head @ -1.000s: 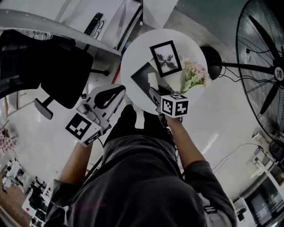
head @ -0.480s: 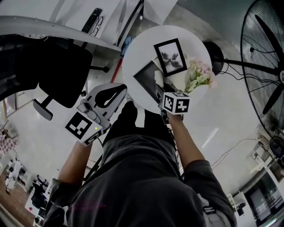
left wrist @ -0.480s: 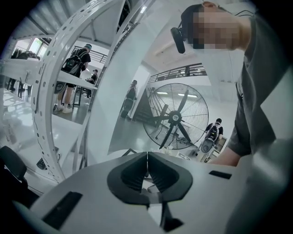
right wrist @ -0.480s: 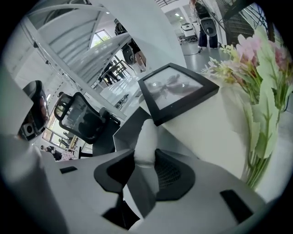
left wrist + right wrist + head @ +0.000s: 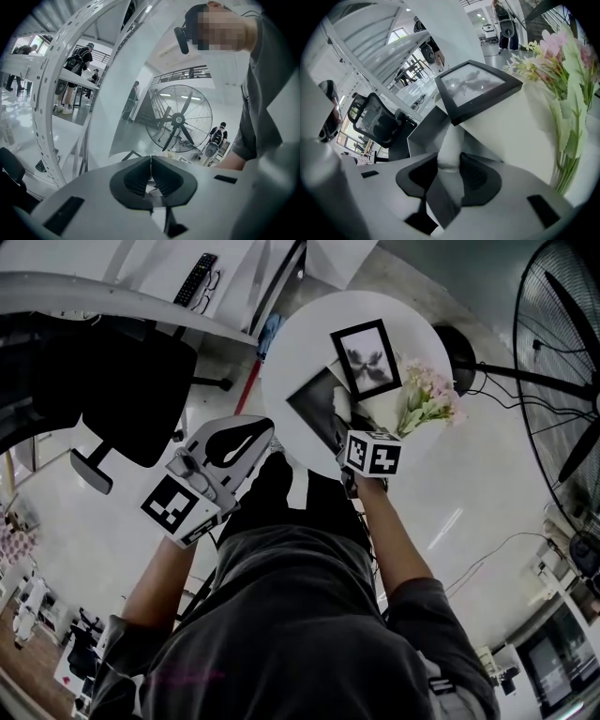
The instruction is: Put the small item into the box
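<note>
White small item (image 5: 449, 140) sits between the right gripper's (image 5: 450, 163) opening jaws, low centre, at the grey box's (image 5: 419, 136) mouth: release looks underway, a clean withdrawal next; left gripper's (image 5: 151, 171) jaws closed, empty.

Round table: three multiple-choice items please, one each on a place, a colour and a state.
1. The picture frame is: A on the round table; B on a shelf; C on a sofa.
2. The flowers are: A blue; B pink; C orange.
3. The left claw is: A shut, empty; B shut on a pen; C wide open.
Answers: A, it sits on the white tabletop; B, pale pink blooms; A, its pads meet with nothing between.
</note>
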Available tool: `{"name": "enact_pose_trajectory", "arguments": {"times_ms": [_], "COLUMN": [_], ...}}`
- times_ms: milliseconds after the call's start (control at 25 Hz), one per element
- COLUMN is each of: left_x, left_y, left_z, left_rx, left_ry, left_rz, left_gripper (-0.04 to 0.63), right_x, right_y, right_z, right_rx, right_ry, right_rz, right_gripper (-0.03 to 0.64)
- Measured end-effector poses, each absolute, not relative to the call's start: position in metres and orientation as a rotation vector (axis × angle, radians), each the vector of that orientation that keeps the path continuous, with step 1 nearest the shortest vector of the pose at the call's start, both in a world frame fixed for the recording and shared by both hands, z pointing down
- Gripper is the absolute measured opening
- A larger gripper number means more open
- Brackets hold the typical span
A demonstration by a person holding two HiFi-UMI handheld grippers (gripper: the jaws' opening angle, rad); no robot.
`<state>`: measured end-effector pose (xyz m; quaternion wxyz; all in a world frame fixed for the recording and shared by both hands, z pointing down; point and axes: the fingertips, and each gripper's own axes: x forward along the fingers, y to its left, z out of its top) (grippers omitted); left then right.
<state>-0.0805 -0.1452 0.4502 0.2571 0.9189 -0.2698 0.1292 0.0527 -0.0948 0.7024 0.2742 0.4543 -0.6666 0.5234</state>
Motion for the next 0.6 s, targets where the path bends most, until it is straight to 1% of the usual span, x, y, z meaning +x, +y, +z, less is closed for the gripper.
{"name": "enact_pose_trajectory", "arguments": {"times_ms": [160,320,600], "left_x": [-0.08,-0.077,-0.067], "left_y": [-0.142,-0.14,-0.132], "left_z": [0.449,0.444,0.431], "left_rx": [2.494,2.506,2.54], "left_ry": [-0.73,-0.721,-0.708], "left_rz": [0.356,0.351,0.338], "left_gripper": [0.021,0.021,0.021], "right_x": [0.055,0.057,0.066], "right_y": [-0.092,-0.087,-0.074], "right_z": [0.704,0.7,0.682], "right_rx": [1.228,1.237,1.249], "right_ry": [-1.783,-1.783,-1.809], "right_rz": [1.41,1.414,1.403], "right_gripper": [0.143,0.161,0.16]}}
